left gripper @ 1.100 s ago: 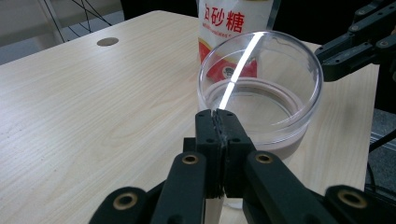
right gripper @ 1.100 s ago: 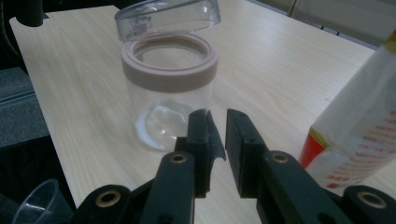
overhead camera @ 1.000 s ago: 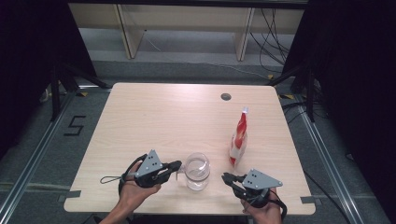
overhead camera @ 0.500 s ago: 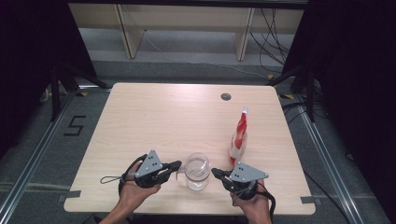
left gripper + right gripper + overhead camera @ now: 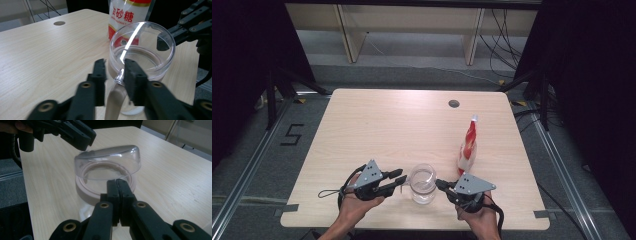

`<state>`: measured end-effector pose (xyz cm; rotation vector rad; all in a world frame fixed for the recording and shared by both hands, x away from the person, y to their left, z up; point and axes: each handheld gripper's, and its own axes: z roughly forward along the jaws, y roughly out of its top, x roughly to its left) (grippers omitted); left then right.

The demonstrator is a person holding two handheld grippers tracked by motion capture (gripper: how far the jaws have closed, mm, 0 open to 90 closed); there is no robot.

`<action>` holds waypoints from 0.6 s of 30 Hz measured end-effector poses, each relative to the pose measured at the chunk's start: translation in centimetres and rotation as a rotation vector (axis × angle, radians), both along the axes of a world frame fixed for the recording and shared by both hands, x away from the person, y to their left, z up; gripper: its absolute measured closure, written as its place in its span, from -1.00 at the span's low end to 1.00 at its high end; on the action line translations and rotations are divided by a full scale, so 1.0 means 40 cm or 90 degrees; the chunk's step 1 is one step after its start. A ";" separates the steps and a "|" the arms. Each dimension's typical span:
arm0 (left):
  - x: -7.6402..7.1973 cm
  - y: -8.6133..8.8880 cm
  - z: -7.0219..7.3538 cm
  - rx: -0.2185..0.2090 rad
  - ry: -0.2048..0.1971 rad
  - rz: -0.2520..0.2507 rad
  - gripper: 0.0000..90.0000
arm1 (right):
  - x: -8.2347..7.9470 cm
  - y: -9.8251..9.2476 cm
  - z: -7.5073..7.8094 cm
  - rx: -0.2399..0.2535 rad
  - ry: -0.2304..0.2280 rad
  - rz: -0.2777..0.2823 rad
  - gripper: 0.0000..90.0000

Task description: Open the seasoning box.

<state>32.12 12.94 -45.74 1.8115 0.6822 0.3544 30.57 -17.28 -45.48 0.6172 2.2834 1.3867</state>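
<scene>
Lid-opening step: left gripper [image 5: 398, 179] fingers have just parted around the clear glass jar's [image 5: 422, 184] handle; right gripper [image 5: 441, 184] fingers closed, empty, at its hinged lid; next, lift lid.

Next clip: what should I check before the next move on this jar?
1. Jar upright on the table: ok.
2. Lid raised, tilted over the mouth: ok.
3. Left tongs clamped on the clear handle: not ok; they have just been opening, with the handle between them.
4. Right tongs shut at the rim, gripping anything: cannot tell.
5. Sugar bag upright, apart from the jar: ok.
</scene>
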 end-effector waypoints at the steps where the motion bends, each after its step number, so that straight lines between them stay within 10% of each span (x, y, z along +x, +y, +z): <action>1: -0.002 0.006 -0.001 -0.006 0.002 0.000 0.35 | 0.002 0.001 0.001 0.000 -0.005 0.007 1.00; 4: -0.019 0.021 -0.008 -0.022 0.023 0.011 0.15 | 0.002 0.003 0.003 0.006 -0.006 0.010 0.99; 12: -0.051 0.053 -0.046 0.075 0.013 0.008 -0.12 | 0.003 0.009 0.013 -0.003 -0.019 0.010 0.97; 18: -0.062 0.067 -0.071 0.088 0.038 0.017 -0.21 | 0.001 0.022 0.025 0.001 -0.026 0.009 0.94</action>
